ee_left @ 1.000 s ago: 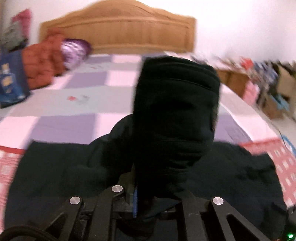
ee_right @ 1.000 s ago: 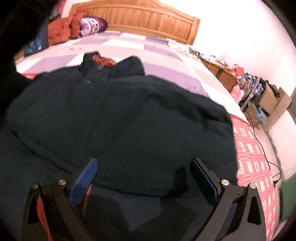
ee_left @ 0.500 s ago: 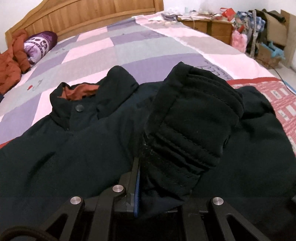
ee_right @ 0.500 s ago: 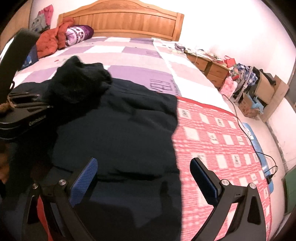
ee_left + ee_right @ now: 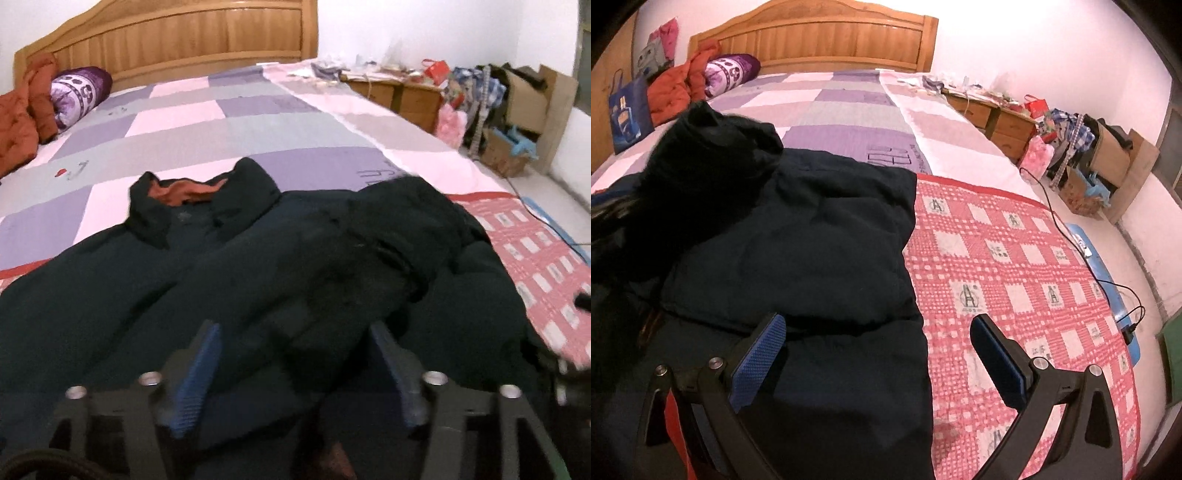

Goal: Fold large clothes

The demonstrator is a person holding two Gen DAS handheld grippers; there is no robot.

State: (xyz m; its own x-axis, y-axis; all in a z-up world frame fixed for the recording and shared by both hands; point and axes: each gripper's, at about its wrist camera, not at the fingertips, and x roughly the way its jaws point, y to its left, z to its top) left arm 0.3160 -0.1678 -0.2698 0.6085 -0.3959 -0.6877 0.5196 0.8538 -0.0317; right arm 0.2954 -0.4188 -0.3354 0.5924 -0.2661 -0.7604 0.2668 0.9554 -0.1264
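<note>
Left gripper: your jaws are wide apart, nothing pinched; sleeve lies across coat, making it narrower.
Right gripper: spread too, hanging over coat edge.

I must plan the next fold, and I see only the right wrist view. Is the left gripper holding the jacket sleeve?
Observer: No. The left gripper is open. The sleeve lies across the front of the jacket, with its end between the spread fingers and not pinched.
Operator: Thank you. I cannot find the collar in my view. Where is it?
Observer: The collar is at the end of the jacket toward the headboard. It lies open, and its orange lining is showing.
</note>
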